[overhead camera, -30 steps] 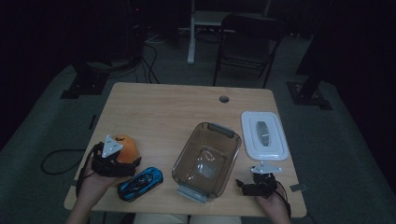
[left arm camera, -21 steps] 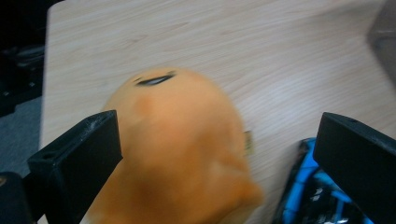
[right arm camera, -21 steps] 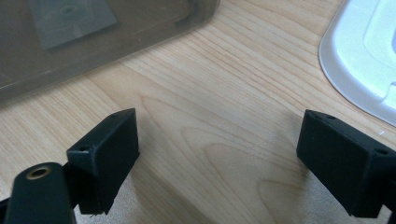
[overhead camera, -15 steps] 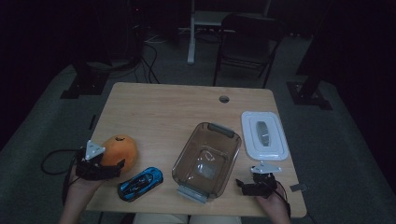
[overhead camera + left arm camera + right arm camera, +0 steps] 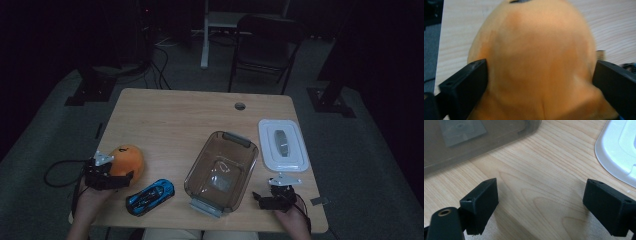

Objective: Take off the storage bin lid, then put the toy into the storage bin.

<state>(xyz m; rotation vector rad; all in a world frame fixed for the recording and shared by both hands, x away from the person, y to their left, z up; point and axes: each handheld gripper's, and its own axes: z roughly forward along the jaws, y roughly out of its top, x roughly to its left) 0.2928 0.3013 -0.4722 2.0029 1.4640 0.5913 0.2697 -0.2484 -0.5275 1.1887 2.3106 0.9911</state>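
In the high view, the left hand-held gripper (image 5: 116, 176) lies low at the near left corner of the counter (image 5: 175, 125), its jaws set around the near side of an orange soft toy (image 5: 127, 160) that sits on the wood directly ahead of it. A blue toy car (image 5: 150, 196) lies just to that hand-held gripper's right, near the toy but apart from it. Farther right stands a clear brown container (image 5: 220, 172), and beyond it a white lid (image 5: 282, 145) lies flat. The right hand-held gripper (image 5: 263, 198) rests on the counter just right of the container's near end, with the lid ahead of it. In the left gripper view, the orange soft toy (image 5: 539, 62) bulges between the two black jaws, which press against its sides, so the left hand-held gripper (image 5: 540, 75) holds it. In the right gripper view, the right hand-held gripper (image 5: 541, 195) stands wide with bare wood between its jaws; the container (image 5: 474, 140) lies ahead to its left and the lid (image 5: 616, 150) ahead to its right.
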